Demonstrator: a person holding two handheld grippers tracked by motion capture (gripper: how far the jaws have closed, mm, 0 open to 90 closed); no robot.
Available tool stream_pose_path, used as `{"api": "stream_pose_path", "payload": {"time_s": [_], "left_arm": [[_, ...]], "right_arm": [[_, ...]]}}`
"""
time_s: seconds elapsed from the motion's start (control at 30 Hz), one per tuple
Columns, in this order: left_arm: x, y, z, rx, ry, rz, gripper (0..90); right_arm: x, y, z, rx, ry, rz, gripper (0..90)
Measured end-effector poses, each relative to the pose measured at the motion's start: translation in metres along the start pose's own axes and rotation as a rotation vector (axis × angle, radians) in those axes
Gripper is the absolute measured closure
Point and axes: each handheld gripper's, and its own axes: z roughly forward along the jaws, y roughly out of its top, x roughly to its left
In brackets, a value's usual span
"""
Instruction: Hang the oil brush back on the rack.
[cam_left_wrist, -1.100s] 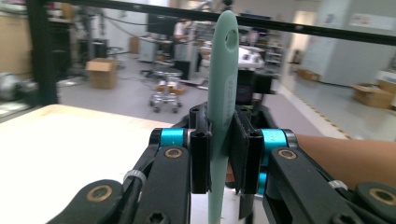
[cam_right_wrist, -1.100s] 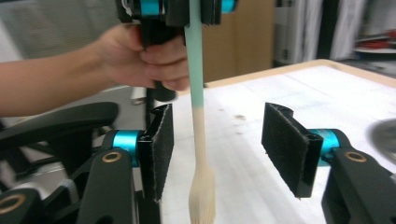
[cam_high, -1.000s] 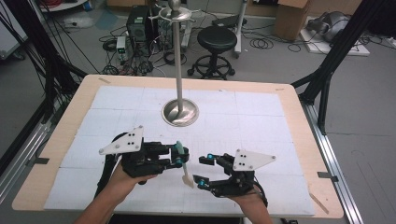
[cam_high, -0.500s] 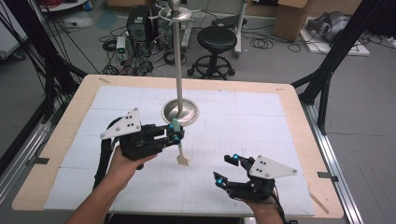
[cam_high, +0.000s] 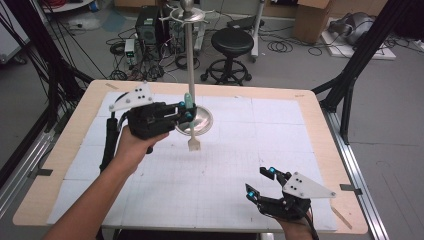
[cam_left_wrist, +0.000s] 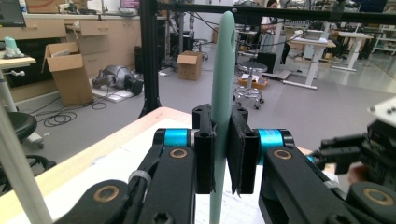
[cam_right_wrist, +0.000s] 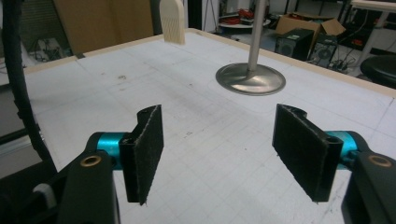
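Observation:
A utensil with a mint-green handle (cam_left_wrist: 223, 70) and a cream, slotted head (cam_high: 193, 145) hangs upright, head down, above the table. My left gripper (cam_high: 187, 112) is shut on the handle partway up, just in front of the metal stand's pole (cam_high: 190, 60). The handle's tip has a hole in it. The stand's round base (cam_high: 202, 120) rests on the table's far middle, and its hooks (cam_high: 187, 12) sit at the top. My right gripper (cam_high: 260, 182) is open with nothing between its pads (cam_right_wrist: 148, 154), low at the table's front right.
The white gridded mat (cam_high: 230, 165) covers the wooden table (cam_high: 320, 130). Behind the table stand a black stool (cam_high: 231, 42), cables and computer gear on the floor. In the left gripper view the right gripper (cam_left_wrist: 369, 154) shows farther off.
My left gripper rose and moved away toward the stand with the utensil in it. My right gripper drew back to the front right, away from the utensil.

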Motion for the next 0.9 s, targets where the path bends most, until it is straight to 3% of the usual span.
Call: {"api": "stream_pose_path", "payload": {"time_s": [0.27, 0.37, 0.5, 0.9], "left_arm": [[0.03, 0.025, 0.004, 0.024, -0.001, -0.035, 82.4], [0.041, 0.033, 0.008, 0.025, -0.02, -0.059, 82.5], [0.053, 0.044, 0.014, 0.056, -0.026, -0.052, 82.5], [0.086, 0.072, 0.016, 0.081, -0.029, -0.071, 82.5]], "right_arm": [[-0.002, -0.005, -0.002, 0.004, -0.02, 0.015, 31.5], [-0.004, -0.006, -0.004, 0.002, -0.024, 0.023, 32.2], [-0.005, -0.007, -0.006, -0.002, -0.039, 0.026, 31.5], [-0.013, -0.01, -0.008, 0.002, -0.078, 0.051, 29.8]]}}
